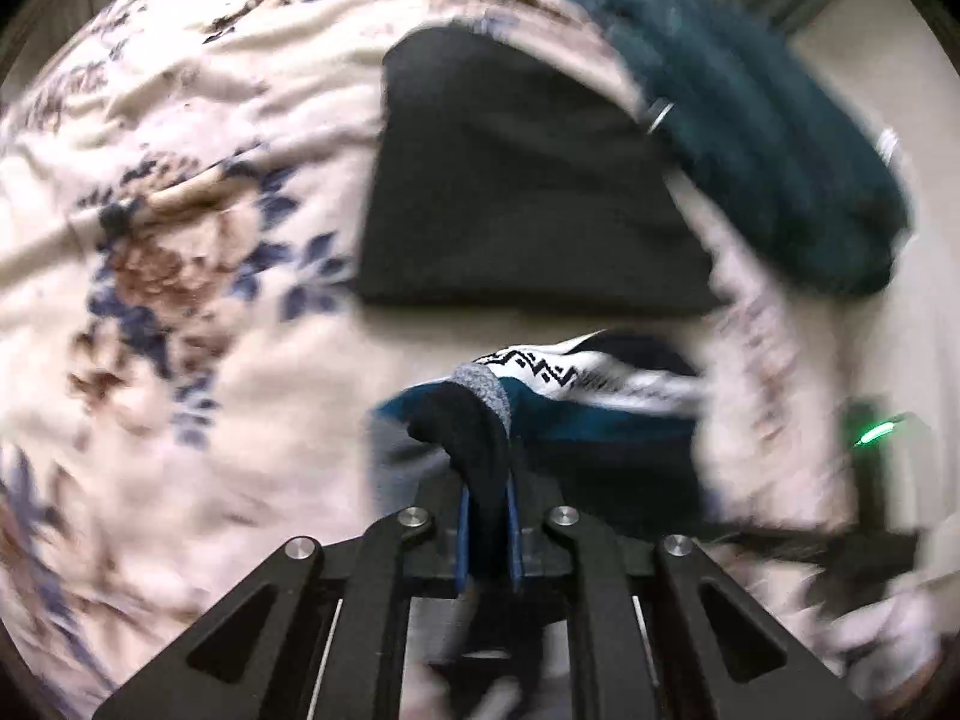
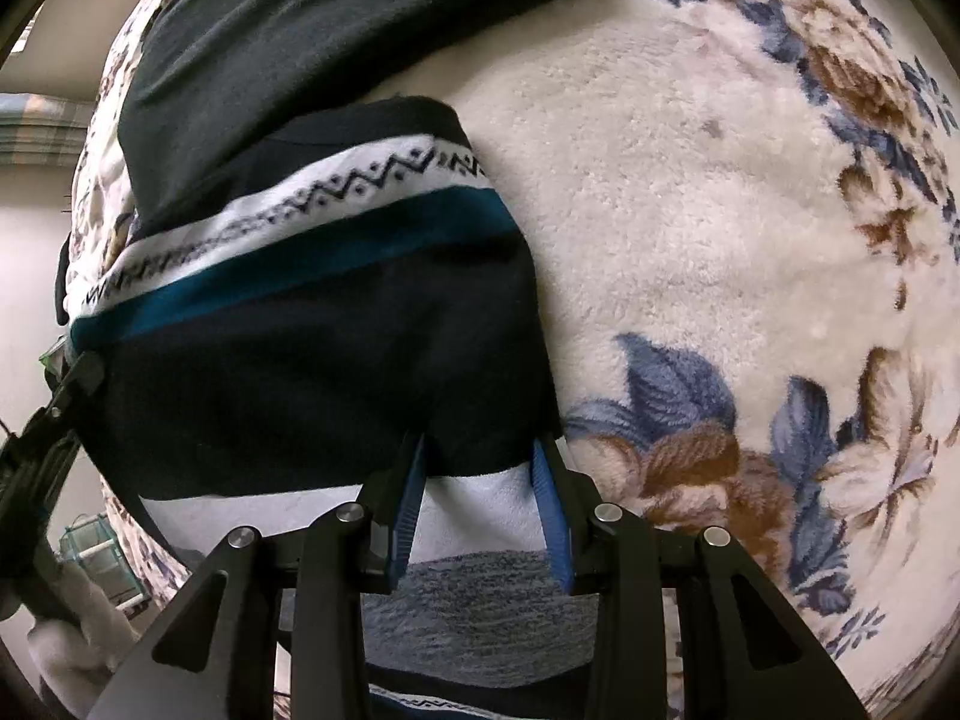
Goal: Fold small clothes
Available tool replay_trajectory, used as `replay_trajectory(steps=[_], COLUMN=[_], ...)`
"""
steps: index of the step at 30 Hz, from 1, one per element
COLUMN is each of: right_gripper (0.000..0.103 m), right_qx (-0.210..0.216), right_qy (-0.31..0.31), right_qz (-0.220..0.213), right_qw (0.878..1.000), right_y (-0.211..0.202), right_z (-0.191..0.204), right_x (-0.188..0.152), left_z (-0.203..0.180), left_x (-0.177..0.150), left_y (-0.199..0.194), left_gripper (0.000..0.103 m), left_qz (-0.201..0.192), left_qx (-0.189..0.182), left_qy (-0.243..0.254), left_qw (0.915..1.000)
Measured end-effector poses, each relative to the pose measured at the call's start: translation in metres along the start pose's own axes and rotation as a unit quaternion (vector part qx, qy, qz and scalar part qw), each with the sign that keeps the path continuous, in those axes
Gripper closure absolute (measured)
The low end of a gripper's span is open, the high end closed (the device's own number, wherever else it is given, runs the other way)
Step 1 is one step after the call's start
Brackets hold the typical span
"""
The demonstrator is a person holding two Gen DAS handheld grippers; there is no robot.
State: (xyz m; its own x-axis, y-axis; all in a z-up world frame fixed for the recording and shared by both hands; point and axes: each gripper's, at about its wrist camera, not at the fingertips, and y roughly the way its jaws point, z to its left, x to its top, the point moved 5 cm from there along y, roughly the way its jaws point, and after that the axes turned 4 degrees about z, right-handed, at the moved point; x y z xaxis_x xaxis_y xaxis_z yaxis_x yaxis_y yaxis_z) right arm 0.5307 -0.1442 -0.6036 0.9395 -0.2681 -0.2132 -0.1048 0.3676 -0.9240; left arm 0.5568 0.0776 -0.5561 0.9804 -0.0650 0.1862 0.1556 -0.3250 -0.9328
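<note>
A small striped garment, dark navy with a teal band and a white zigzag band, lies on a floral blanket. My left gripper is shut on a dark fold of this garment and lifts it; that view is blurred. My right gripper is open, its blue fingers astride the garment's near dark edge, with white and grey parts of it beneath. The left gripper also shows at the left edge of the right wrist view.
A folded dark grey cloth lies beyond the garment, also in the right wrist view. A dark teal fuzzy garment sits at the blanket's far right edge. A black device with a green light stands to the right.
</note>
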Motion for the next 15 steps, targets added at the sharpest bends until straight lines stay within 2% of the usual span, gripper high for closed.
replay_trajectory(steps=[2, 3, 4, 6, 7, 8, 9, 12, 15], right_gripper=[0.065, 0.065, 0.065, 0.065, 0.065, 0.065, 0.065, 0.065, 0.065], right_qx=[0.005, 0.004, -0.002, -0.008, -0.008, -0.007, -0.007, -0.002, 0.001], right_qy=[0.0, -0.001, -0.006, -0.016, -0.021, -0.025, -0.027, -0.025, -0.022], right_qz=[0.002, 0.002, 0.0, -0.004, -0.007, -0.011, -0.013, -0.016, -0.011], right_qw=[1.0, 1.0, 1.0, 1.0, 1.0, 1.0, 1.0, 1.0, 1.0], right_y=[-0.001, -0.001, -0.002, -0.006, -0.008, -0.011, -0.014, -0.02, -0.018], right_z=[0.002, 0.002, 0.004, 0.007, 0.008, 0.008, 0.007, 0.002, -0.002], right_x=[-0.002, -0.003, -0.004, -0.006, -0.007, -0.009, -0.01, -0.017, -0.023], left_z=[0.011, 0.014, 0.014, 0.011, 0.013, 0.015, 0.018, 0.02, 0.01], left_x=[-0.003, -0.004, -0.004, -0.005, -0.007, -0.012, -0.019, -0.056, -0.089], left_y=[0.023, 0.03, 0.034, 0.032, 0.025, 0.015, 0.006, -0.007, 0.01], left_gripper=[0.091, 0.091, 0.091, 0.086, 0.08, 0.068, 0.058, 0.039, 0.039], left_qz=[0.037, 0.047, 0.047, 0.05, 0.043, 0.031, 0.023, 0.019, 0.059], left_qx=[0.049, 0.061, 0.057, 0.02, -0.001, -0.035, -0.066, -0.138, -0.158], left_qy=[0.033, 0.038, 0.034, 0.003, -0.024, -0.056, -0.081, -0.143, -0.155], left_qw=[0.9976, 0.9963, 0.9967, 0.9985, 0.9988, 0.9974, 0.9942, 0.9799, 0.9734])
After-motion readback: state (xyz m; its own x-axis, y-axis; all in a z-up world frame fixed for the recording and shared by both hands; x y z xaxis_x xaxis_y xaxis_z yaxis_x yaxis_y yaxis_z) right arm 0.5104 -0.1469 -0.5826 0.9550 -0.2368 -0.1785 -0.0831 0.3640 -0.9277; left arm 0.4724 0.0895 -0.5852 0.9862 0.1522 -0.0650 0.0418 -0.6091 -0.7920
